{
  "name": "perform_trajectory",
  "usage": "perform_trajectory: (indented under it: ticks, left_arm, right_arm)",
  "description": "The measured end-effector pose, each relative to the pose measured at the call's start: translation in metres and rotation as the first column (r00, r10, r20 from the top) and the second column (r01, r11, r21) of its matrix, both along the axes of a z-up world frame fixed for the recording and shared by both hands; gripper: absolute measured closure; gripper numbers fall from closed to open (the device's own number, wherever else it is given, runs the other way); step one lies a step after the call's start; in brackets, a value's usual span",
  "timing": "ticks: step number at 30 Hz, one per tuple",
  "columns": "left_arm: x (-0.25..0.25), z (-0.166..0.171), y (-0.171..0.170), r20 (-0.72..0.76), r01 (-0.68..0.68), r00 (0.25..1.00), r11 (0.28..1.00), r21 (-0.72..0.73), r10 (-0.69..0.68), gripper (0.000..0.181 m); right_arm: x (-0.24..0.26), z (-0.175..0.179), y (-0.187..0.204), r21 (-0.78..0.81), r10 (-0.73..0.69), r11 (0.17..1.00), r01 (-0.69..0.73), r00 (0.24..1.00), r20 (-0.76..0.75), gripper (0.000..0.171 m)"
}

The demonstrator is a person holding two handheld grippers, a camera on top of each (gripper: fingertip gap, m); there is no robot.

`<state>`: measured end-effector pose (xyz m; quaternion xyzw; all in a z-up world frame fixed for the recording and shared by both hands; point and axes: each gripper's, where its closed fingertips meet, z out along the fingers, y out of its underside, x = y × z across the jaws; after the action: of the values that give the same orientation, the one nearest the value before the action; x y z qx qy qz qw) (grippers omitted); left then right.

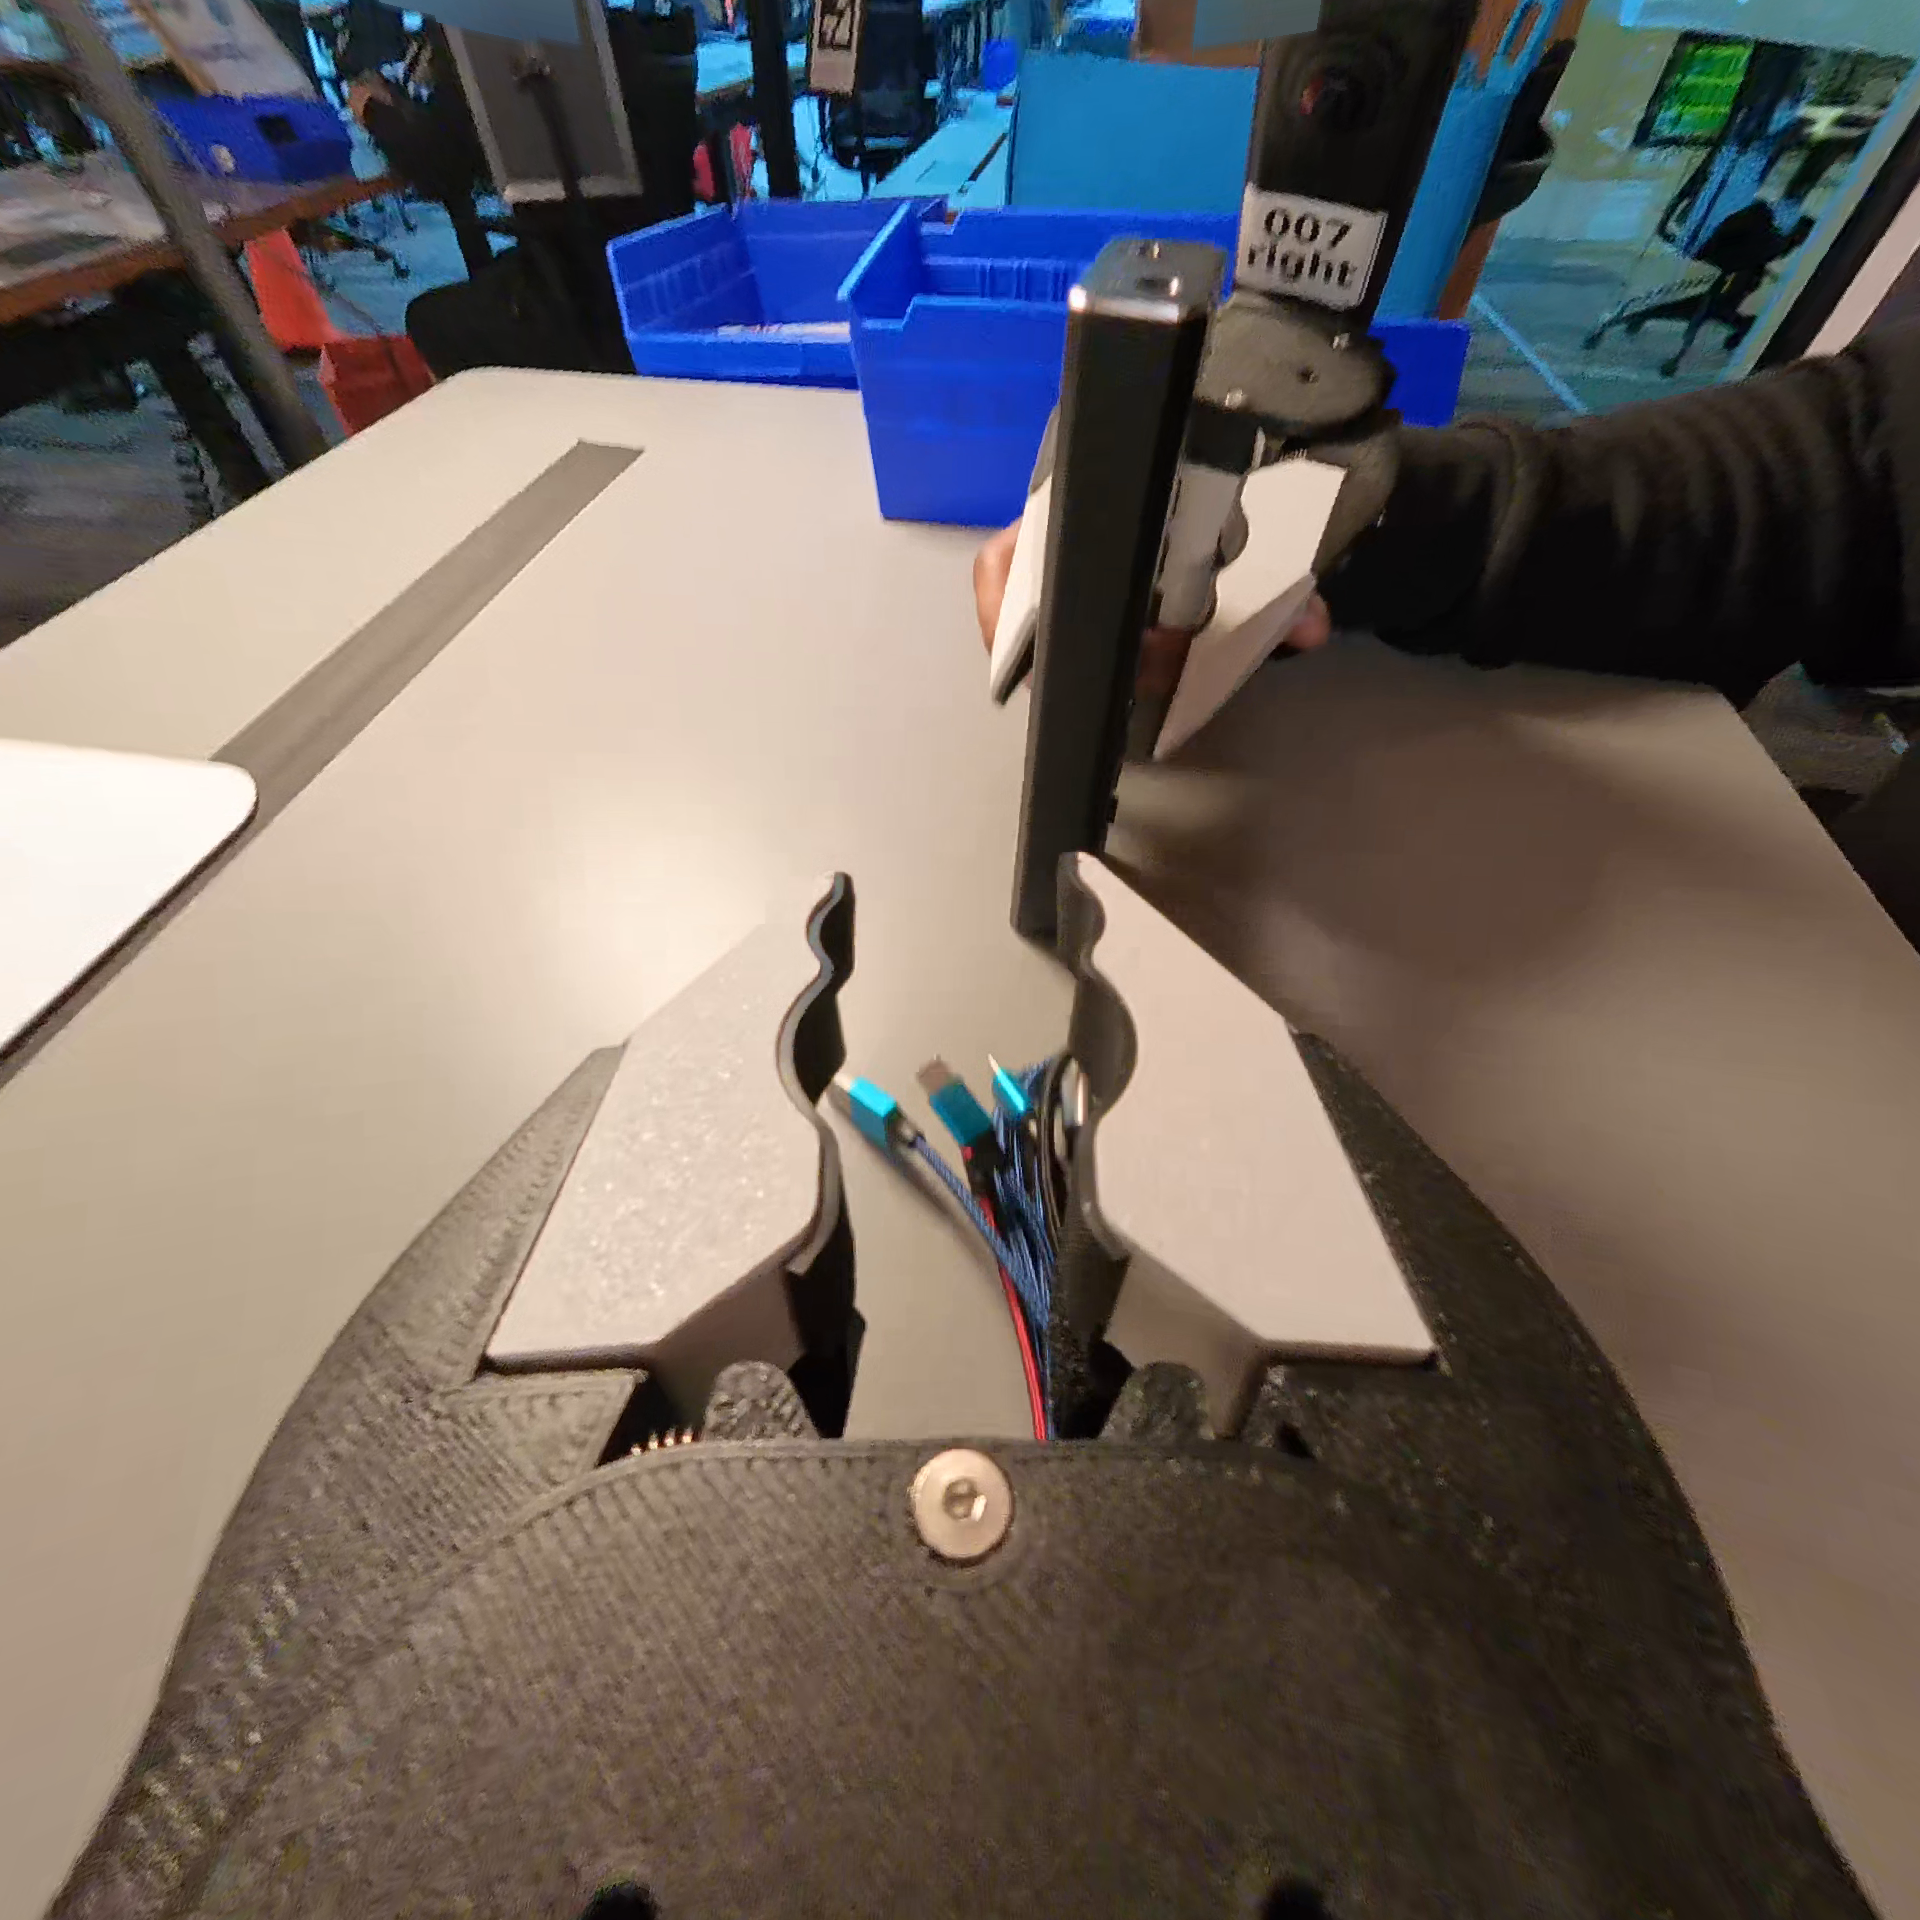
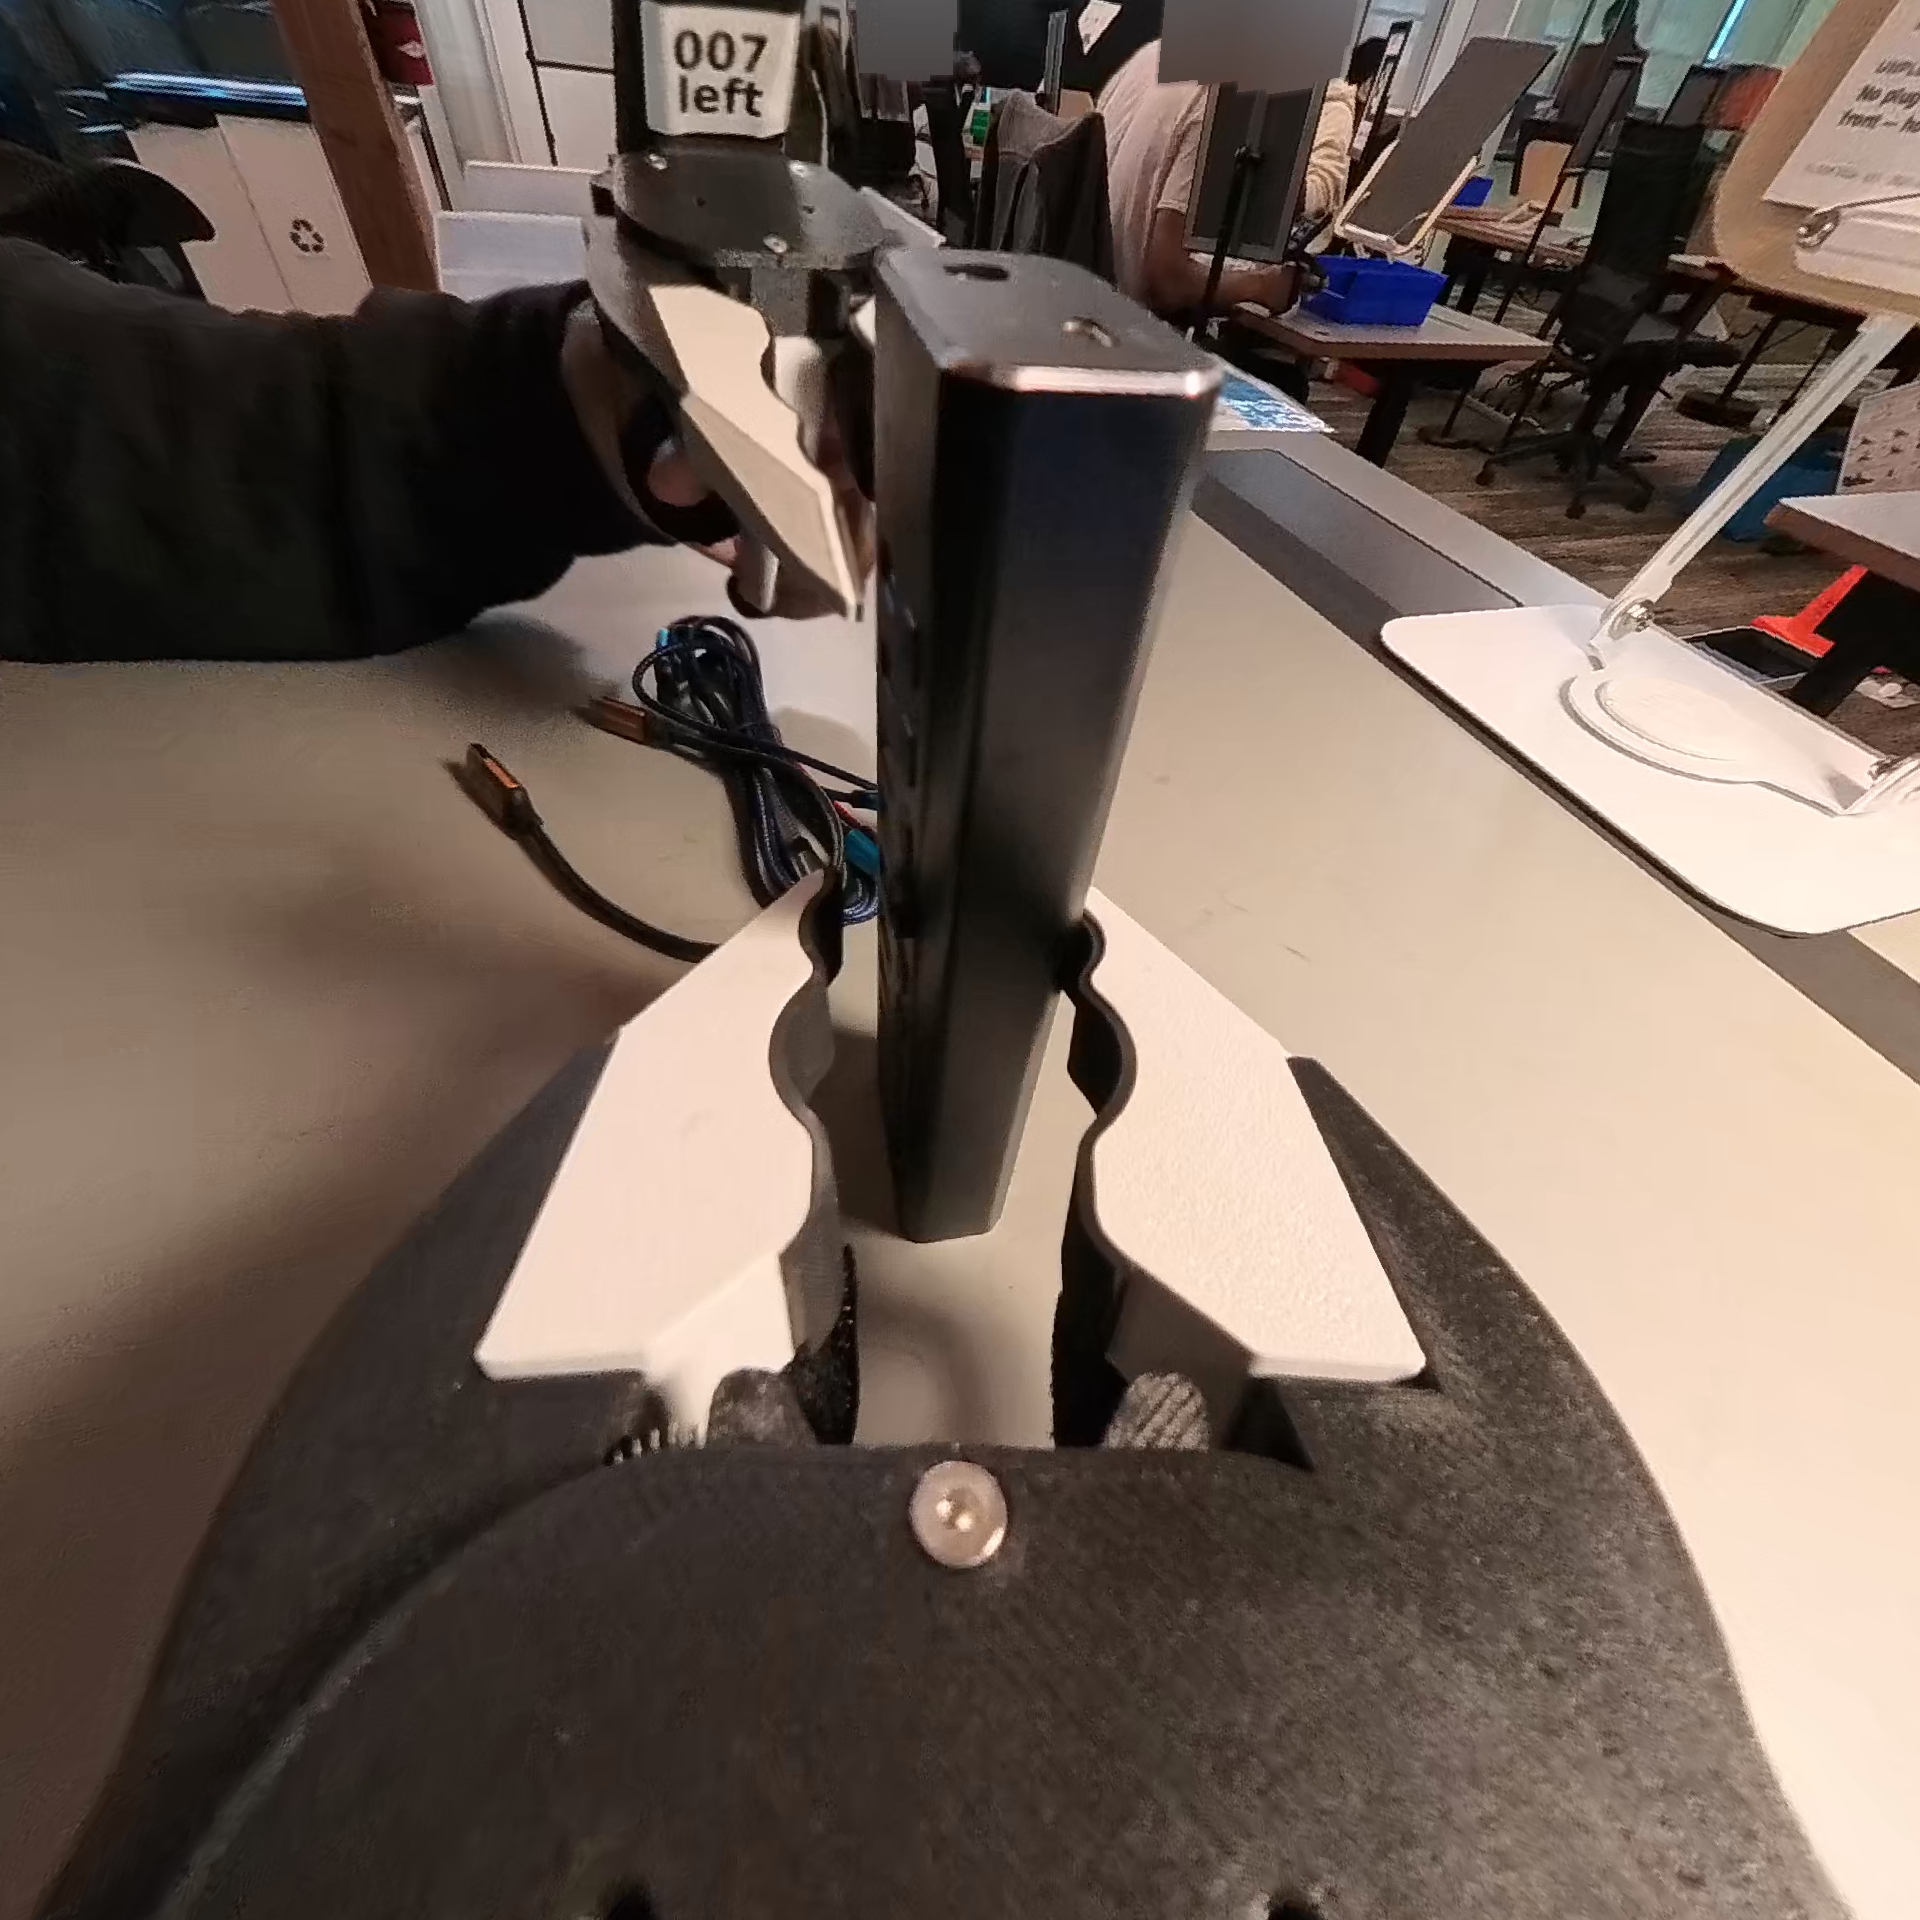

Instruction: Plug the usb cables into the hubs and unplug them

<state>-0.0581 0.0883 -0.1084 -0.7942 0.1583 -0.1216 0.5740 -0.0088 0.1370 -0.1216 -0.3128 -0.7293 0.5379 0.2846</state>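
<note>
The right claw stands over a pale grey worktop, its two white fingers set on either side of a tall black USB hub. The hub stands upright on its end on the worktop. The right finger touches the hub's edge; whether the left finger presses it cannot be told, so the grip is uncertain.

The left claw is spread, with a clear gap between its fingers. Below that gap lies a bundle of blue braided USB cables with teal plugs, loose on the worktop. In the right wrist view the same bundle lies just left of the hub, with two dark plugs resting apart from it. No plug visibly sits in the hub.

Each claw is held by a hand in a dark sleeve. In the left wrist view the hub rises between the two claws.

Further out, a dark strip runs along the worktop. A white flat base carries a clear stand near the right edge. Two blue plastic bins sit at the far end.

Beyond the worktop lies an open workshop room with further desks, office chairs, an orange cone and seated persons.
</note>
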Motion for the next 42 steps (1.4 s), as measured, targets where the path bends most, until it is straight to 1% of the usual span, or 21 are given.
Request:
perform_trajectory:
  ticks: [4, 9, 11, 16, 19, 25, 28, 30, 33, 35, 37, 39, 42]
  left_arm:
    - [0.002, -0.015, -0.019, -0.035, -0.014, 0.999, 0.999, -0.041, 0.012, 0.139]
    - [0.013, -0.05, -0.03, -0.222, 0.012, 0.974, 0.984, -0.176, -0.052, 0.138]
    - [0.013, -0.057, -0.031, -0.255, 0.009, 0.965, 0.979, -0.203, -0.061, 0.138]
    - [0.007, -0.05, -0.031, -0.247, -0.016, 0.968, 0.983, -0.183, -0.03, 0.138]
    - [0.01, -0.044, -0.035, -0.259, -0.007, 0.965, 0.984, -0.179, -0.04, 0.138]
    - [0.034, -0.047, -0.054, -0.277, 0.107, 0.943, 0.957, -0.268, -0.183, 0.139]
    - [0.044, -0.052, -0.074, -0.269, 0.168, 0.924, 0.922, -0.349, -0.27, 0.139]
    - [0.041, -0.054, -0.089, -0.277, 0.167, 0.914, 0.897, -0.409, -0.296, 0.14]
    - [0.028, -0.056, -0.11, -0.284, 0.079, 0.927, 0.868, -0.489, -0.245, 0.146]
    - [0.02, -0.058, -0.12, -0.257, -0.031, 0.957, 0.833, -0.553, -0.136, 0.15]
    - [0.023, -0.058, -0.126, -0.21, -0.11, 0.977, 0.796, -0.595, -0.021, 0.151]
    - [0.028, -0.061, -0.128, -0.224, -0.173, 0.973, 0.797, -0.579, 0.049, 0.153]
    - [0.022, -0.075, -0.136, -0.293, -0.292, 0.946, 0.75, -0.594, 0.137, 0.153]
  right_arm:
    - [0.001, 0.0, 0.0, -0.005, 0.005, 1.0, -0.005, 1.0, 0.001, 0.13]
    - [0.001, 0.0, 0.0, -0.009, 0.004, 1.0, -0.004, 1.0, 0.01, 0.13]
    - [0.001, 0.0, 0.001, -0.009, 0.003, 1.0, -0.003, 1.0, 0.011, 0.13]
    - [0.001, -0.001, 0.001, -0.006, 0.003, 1.0, -0.002, 1.0, 0.014, 0.129]
    - [0.001, -0.001, 0.001, -0.006, 0.003, 1.0, -0.002, 1.0, 0.014, 0.129]
    - [0.001, -0.001, 0.001, -0.007, 0.005, 1.0, -0.005, 1.0, 0.018, 0.129]
    - [0.001, -0.002, 0.001, -0.007, 0.004, 1.0, -0.004, 1.0, 0.021, 0.129]
    - [0.001, -0.002, 0.001, -0.009, 0.003, 1.0, -0.003, 1.0, 0.021, 0.129]
    - [0.001, -0.001, 0.002, -0.012, 0.001, 1.0, -0.001, 1.0, 0.021, 0.129]
    - [0.001, -0.001, 0.002, -0.013, -0.003, 1.0, 0.003, 1.0, 0.021, 0.129]
    - [0.0, 0.0, 0.003, -0.017, -0.008, 1.0, 0.009, 1.0, 0.019, 0.129]
    - [0.0, -0.001, 0.004, -0.016, -0.013, 1.0, 0.013, 1.0, 0.02, 0.129]
    - [0.0, -0.001, 0.004, -0.016, -0.013, 1.0, 0.014, 1.0, 0.019, 0.129]
